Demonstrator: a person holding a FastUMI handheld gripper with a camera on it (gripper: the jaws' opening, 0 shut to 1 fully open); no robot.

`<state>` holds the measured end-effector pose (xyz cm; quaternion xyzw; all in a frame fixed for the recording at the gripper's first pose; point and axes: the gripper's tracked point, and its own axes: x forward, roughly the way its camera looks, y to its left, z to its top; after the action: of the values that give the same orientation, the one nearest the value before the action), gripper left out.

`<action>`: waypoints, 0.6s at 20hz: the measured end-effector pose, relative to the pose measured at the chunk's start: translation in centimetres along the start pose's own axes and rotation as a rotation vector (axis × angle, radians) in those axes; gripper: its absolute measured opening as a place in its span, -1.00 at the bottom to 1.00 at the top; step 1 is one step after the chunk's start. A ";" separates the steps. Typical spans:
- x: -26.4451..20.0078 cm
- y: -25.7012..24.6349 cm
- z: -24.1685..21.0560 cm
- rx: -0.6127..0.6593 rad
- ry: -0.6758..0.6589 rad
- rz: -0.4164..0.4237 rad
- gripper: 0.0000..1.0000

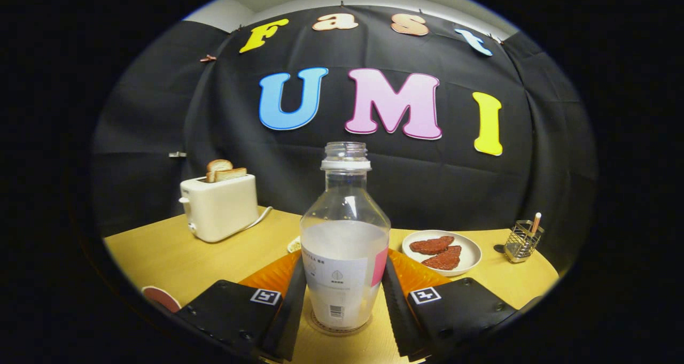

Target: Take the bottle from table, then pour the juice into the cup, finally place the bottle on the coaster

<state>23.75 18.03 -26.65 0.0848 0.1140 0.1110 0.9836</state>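
Note:
A clear plastic bottle [344,246] without a cap stands upright between my fingers, about half full of cloudy pale liquid, with a white label on its front. Its base rests on a round coaster [342,331] on the yellow wooden table [176,257]. My gripper [343,300] is shut on the bottle, one finger pressing each side of its lower body. A reddish round object with a pale rim [160,298] lies beside the left finger, partly cut off; I cannot tell what it is.
An orange ribbed mat [414,273] lies just behind the bottle. A cream toaster [219,206] with bread slices stands far left. A white plate [442,252] with two brown patties sits to the right, with a wire holder [522,241] beyond it.

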 end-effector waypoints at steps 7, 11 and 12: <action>2.3 -0.6 -3.0 0.026 0.013 -0.074 0.44; 2.6 0.2 -4.5 0.010 0.028 -0.069 0.45; 2.6 0.2 -4.9 0.006 0.037 -0.069 0.46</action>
<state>25.02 19.57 -31.80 0.0817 0.1352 0.0784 0.9843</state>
